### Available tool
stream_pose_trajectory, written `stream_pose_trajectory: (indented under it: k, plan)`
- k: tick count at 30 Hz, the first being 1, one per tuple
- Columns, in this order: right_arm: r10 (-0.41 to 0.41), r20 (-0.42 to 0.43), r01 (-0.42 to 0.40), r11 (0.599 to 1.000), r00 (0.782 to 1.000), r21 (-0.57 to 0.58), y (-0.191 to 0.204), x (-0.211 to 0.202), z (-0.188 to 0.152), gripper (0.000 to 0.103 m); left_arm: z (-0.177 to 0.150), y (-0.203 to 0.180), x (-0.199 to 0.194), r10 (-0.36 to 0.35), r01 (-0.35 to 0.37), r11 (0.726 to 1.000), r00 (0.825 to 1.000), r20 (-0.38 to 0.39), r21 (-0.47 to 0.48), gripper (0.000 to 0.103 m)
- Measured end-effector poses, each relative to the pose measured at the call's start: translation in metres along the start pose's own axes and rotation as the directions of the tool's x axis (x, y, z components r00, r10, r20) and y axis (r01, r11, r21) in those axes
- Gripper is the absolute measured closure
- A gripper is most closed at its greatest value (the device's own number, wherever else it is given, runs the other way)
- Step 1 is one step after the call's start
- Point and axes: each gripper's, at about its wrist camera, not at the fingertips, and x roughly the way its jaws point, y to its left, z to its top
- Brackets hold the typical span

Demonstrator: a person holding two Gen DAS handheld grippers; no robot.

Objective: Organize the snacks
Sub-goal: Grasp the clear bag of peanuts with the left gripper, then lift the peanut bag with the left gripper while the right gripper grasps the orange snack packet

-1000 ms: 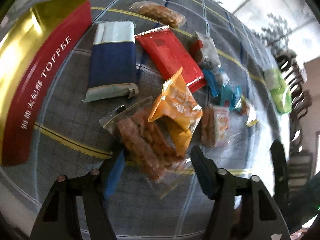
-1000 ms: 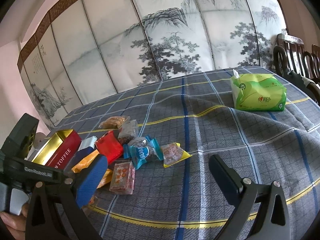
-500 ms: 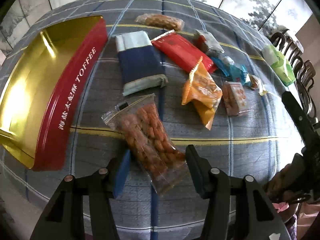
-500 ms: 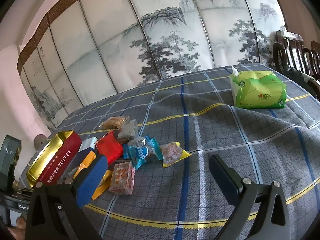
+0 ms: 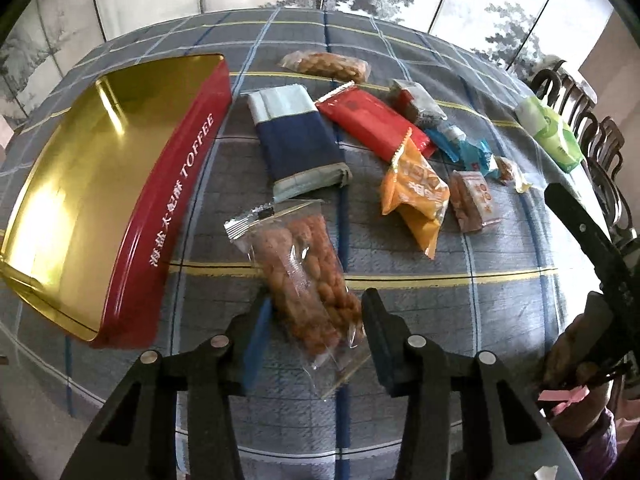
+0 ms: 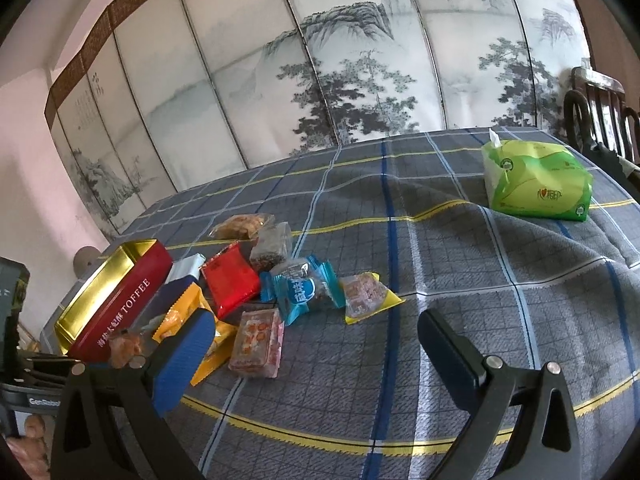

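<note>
Left wrist view: left gripper (image 5: 316, 334) clamps the near end of the clear peanut bag (image 5: 306, 280), with the open toffee tin (image 5: 176, 184) to its left. Slippery film could slide free on the way over. Right wrist view: right gripper (image 6: 316, 344) gapes, holding nothing, near the pink snack pack (image 6: 258, 342), and could nudge it.

One open toffee tin (image 5: 120, 216) and one green tissue pack (image 6: 536, 180) sit on the table (image 6: 480, 320). Ten wrapped snacks (image 5: 304, 276) lie loose, though the small ones overlap, so perhaps eleven.
</note>
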Motion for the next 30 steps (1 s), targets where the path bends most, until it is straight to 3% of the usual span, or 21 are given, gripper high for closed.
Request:
stream_pose_trajectory:
  k: [3, 7, 12, 16, 19, 22, 25, 30]
  plan:
    - [-0.004, -0.008, 0.004, 1.0, 1.0, 0.004, 0.0, 0.001, 0.0, 0.0, 0.001, 0.002, 0.002, -0.028, 0.028, 1.0, 1.0, -0.007, -0.004, 0.061]
    - [-0.006, -0.013, 0.006, 1.0, 1.0, 0.002, -0.001, 0.002, 0.0, 0.0, 0.008, 0.004, 0.006, -0.003, 0.002, 0.999, 1.0, -0.014, -0.037, 0.051]
    - [-0.005, -0.022, 0.005, 1.0, 1.0, 0.0, -0.001, 0.004, 0.0, 0.0, 0.018, 0.012, 0.02, -0.019, 0.014, 0.995, 0.998, -0.053, -0.1, 0.048]
    - [-0.002, -0.026, 0.002, 1.0, 1.0, 0.002, -0.001, 0.004, -0.001, 0.0, 0.02, 0.013, 0.026, -0.004, 0.001, 0.996, 0.999, -0.042, -0.084, 0.057]
    - [0.0, -0.032, 0.0, 1.0, 0.999, 0.001, -0.001, 0.005, -0.001, 0.0, 0.016, 0.012, 0.024, 0.029, -0.03, 0.997, 1.0, -0.011, -0.074, 0.07]
    - [0.0, -0.034, 0.0, 1.0, 0.999, 0.0, -0.001, 0.005, 0.0, 0.0, 0.007, 0.007, 0.006, -0.004, 0.007, 0.999, 0.998, 0.06, -0.053, 0.07]
    - [0.008, -0.027, -0.008, 1.0, 1.0, -0.002, 0.0, 0.005, 0.0, 0.0, 0.002, 0.0, -0.008, 0.03, -0.03, 1.0, 0.993, 0.117, -0.006, 0.07]
    - [0.06, -0.051, -0.065, 0.994, 0.997, -0.083, 0.016, 0.006, -0.002, 0.0, -0.003, 0.001, -0.007, 0.044, -0.045, 0.999, 0.992, 0.115, 0.009, 0.07]
